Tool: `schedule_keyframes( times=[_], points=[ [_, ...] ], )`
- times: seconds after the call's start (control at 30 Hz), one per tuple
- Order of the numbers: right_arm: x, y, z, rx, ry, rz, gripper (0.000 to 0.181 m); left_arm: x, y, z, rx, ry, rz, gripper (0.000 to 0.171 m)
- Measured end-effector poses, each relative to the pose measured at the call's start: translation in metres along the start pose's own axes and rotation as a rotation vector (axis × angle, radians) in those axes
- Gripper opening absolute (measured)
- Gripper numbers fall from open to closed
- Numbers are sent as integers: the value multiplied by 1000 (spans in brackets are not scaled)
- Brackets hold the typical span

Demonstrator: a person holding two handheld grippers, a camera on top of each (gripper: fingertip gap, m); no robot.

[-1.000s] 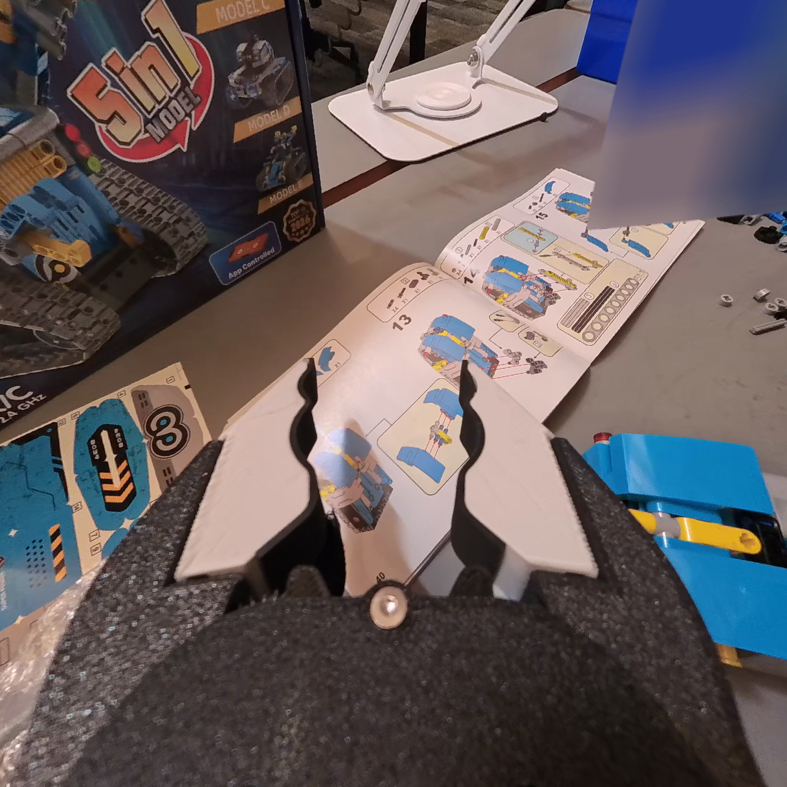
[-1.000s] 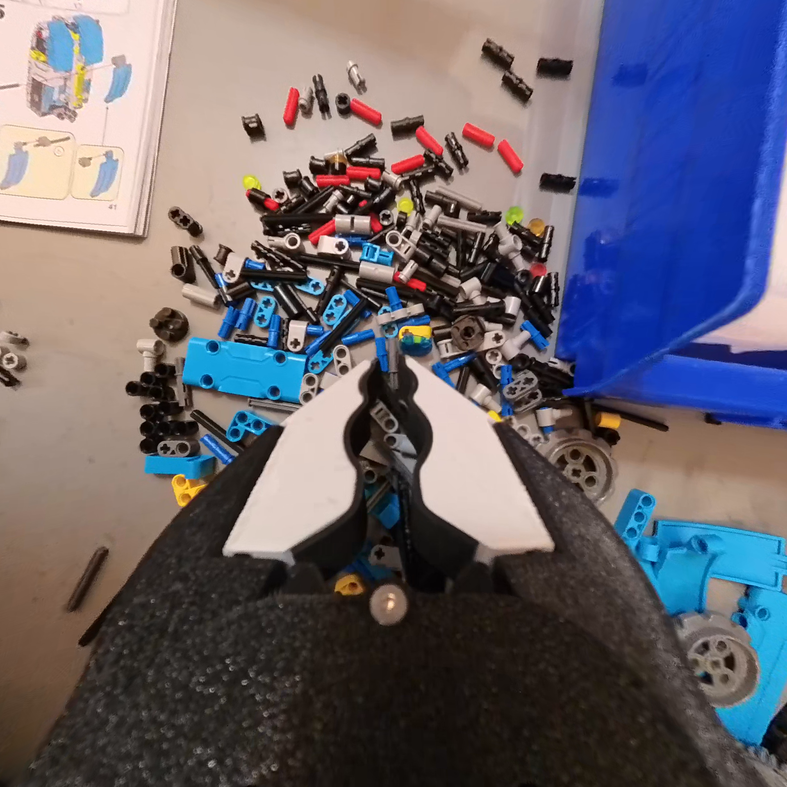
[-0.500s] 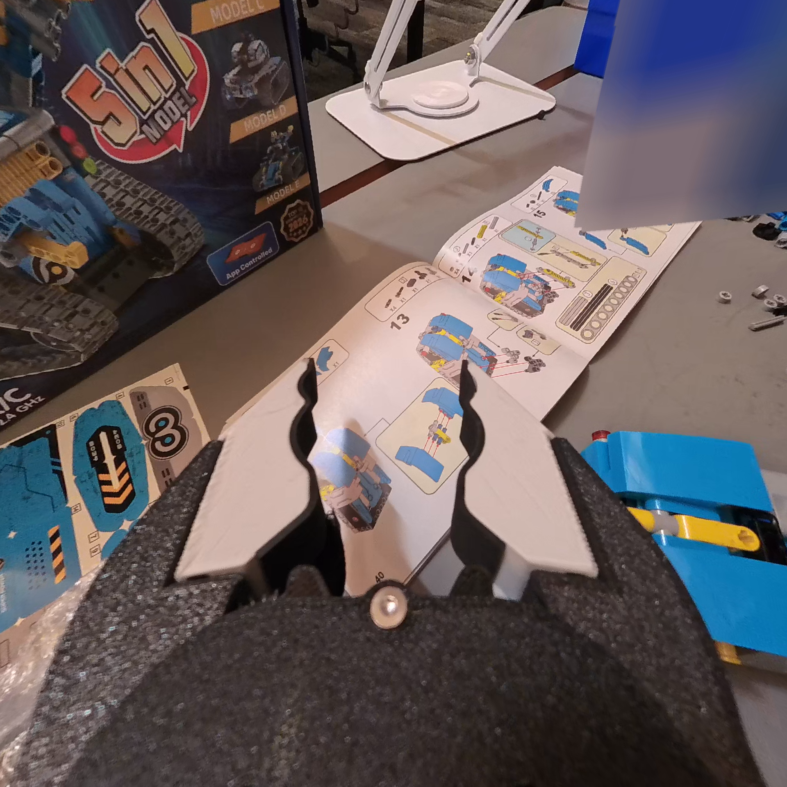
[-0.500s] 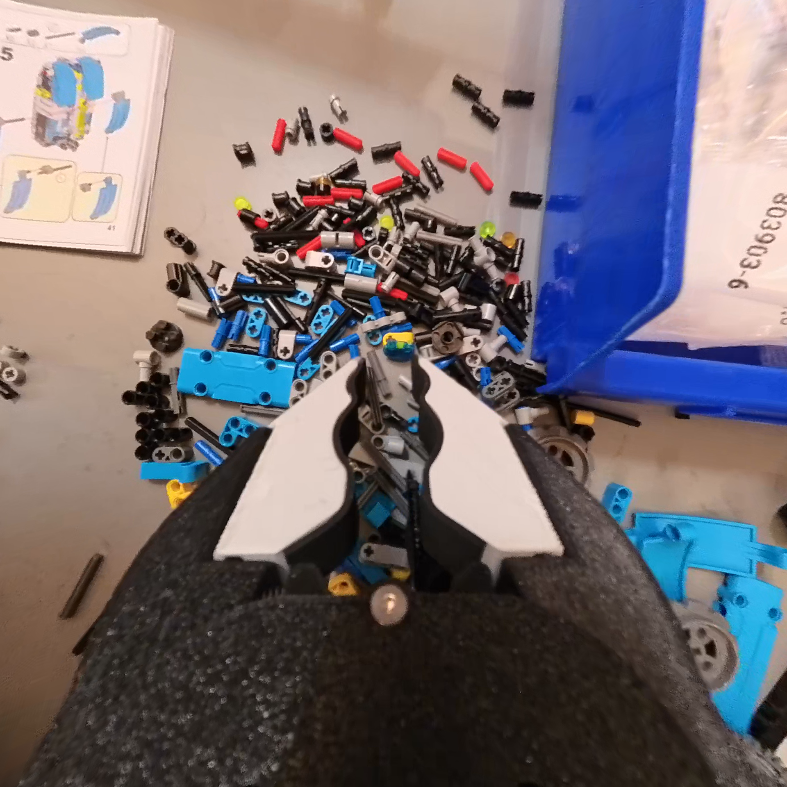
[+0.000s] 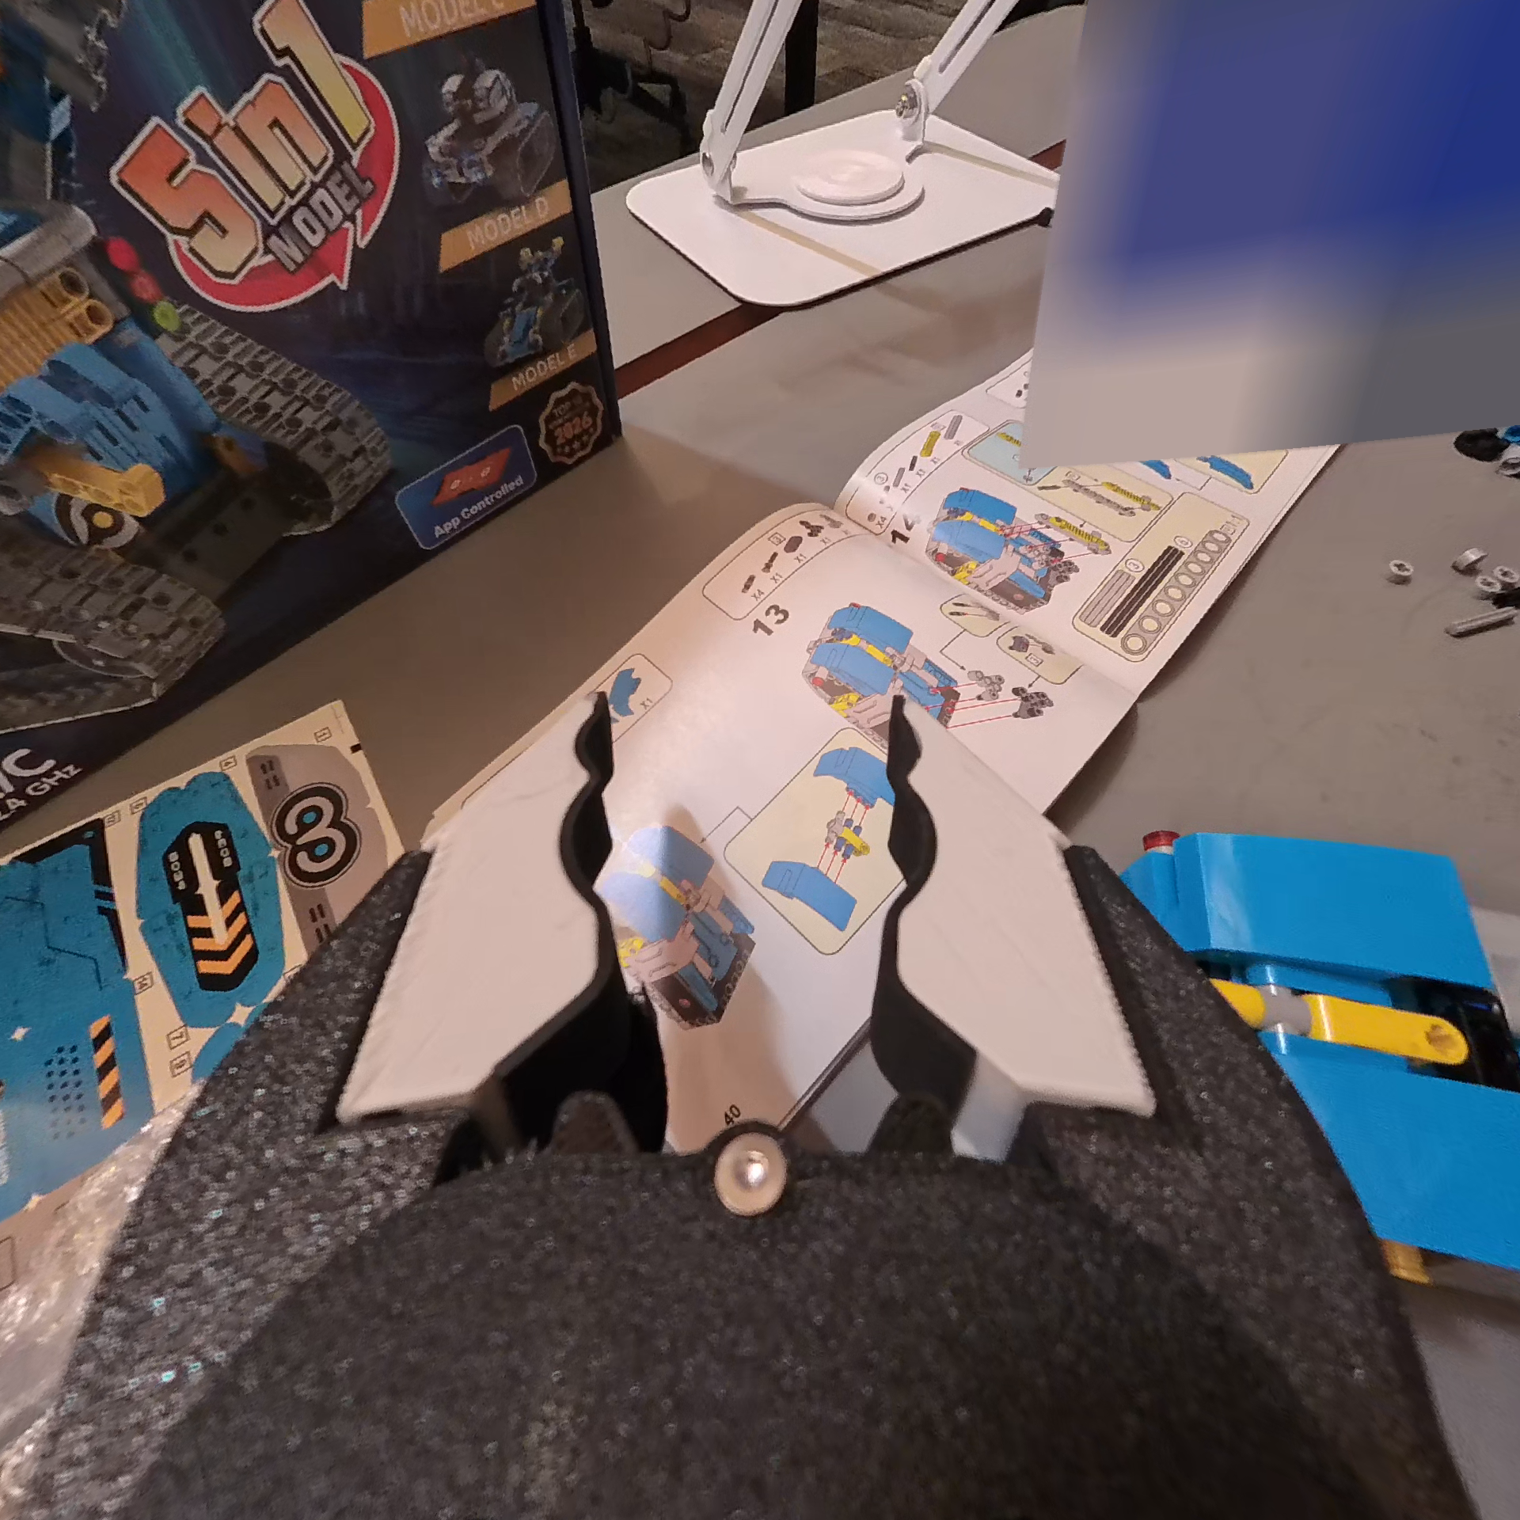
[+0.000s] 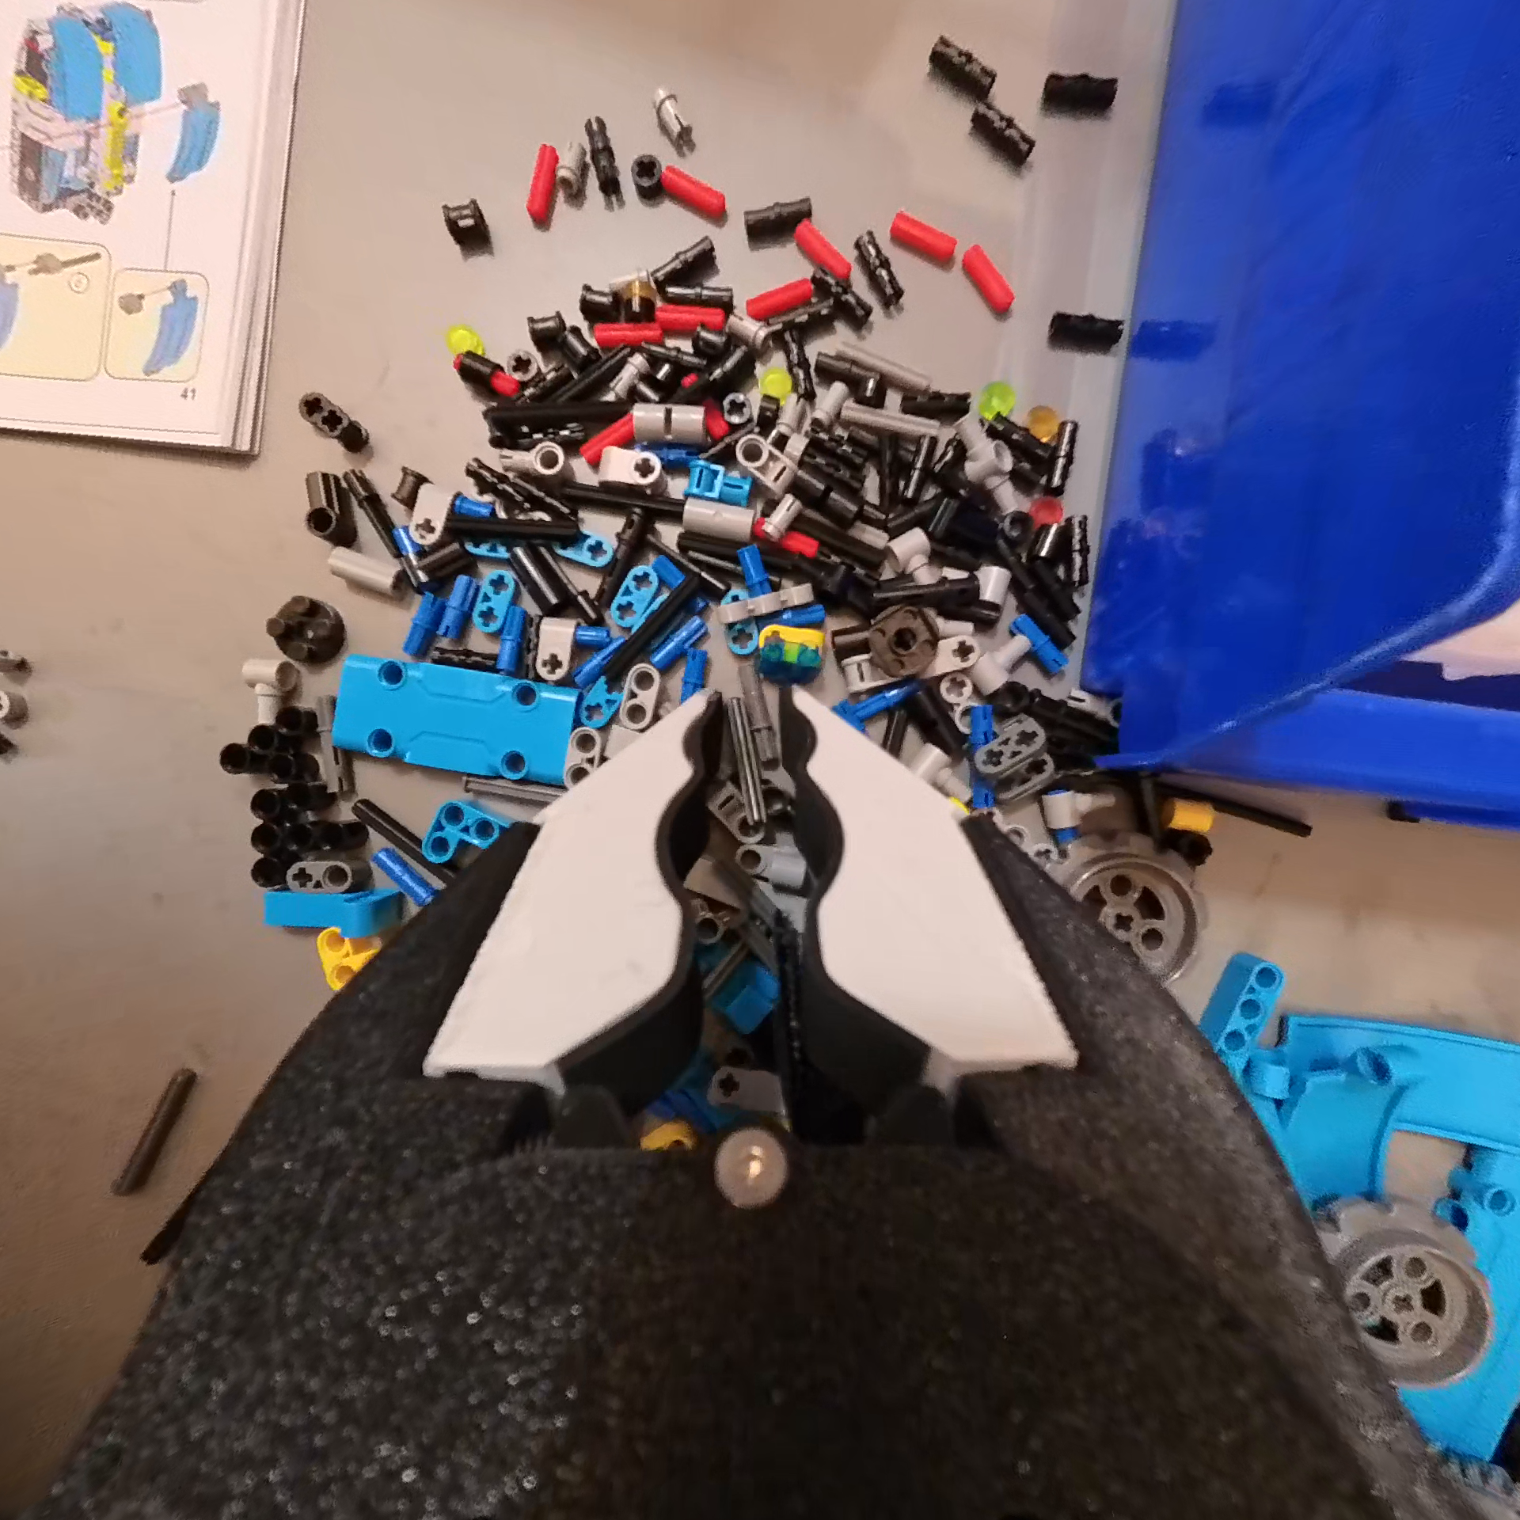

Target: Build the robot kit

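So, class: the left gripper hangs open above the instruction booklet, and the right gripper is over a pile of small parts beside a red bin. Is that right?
One detail is wrong. The right wrist view shows the bin is blue, not red. The left gripper, instruction booklet, right gripper and pile of small parts are as stated.

**Left gripper wide apart, right gripper nearly closed**

The left gripper points forward and slightly downward, its two pale fingers spread wide with a broad gap between the tips. The right gripper aims steeply downward, its fingers drawn near each other, only a narrow slit separating the tips.
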State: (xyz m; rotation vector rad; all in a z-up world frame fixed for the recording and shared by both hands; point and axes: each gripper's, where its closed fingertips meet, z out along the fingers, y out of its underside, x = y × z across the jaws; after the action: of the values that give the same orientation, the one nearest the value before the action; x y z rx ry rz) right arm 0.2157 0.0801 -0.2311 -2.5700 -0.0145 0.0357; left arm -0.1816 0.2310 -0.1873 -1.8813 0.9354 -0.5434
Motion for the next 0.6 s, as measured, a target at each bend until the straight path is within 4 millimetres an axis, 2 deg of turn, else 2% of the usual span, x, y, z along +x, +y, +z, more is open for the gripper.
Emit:
schedule_keyframes(
  times=[0.37,0.43,0.6],
  points=[
    [-5,-2,-1,1,-14,-26,8,1,0,-1,0,1,3,68],
    [-6,-4,-3,12,-16,-33,0,0,1,-1,-1,1,4,68],
    [-7,-3,-3,10,-20,-30,0,1,1,0,-5,2,2,68]
  ],
)
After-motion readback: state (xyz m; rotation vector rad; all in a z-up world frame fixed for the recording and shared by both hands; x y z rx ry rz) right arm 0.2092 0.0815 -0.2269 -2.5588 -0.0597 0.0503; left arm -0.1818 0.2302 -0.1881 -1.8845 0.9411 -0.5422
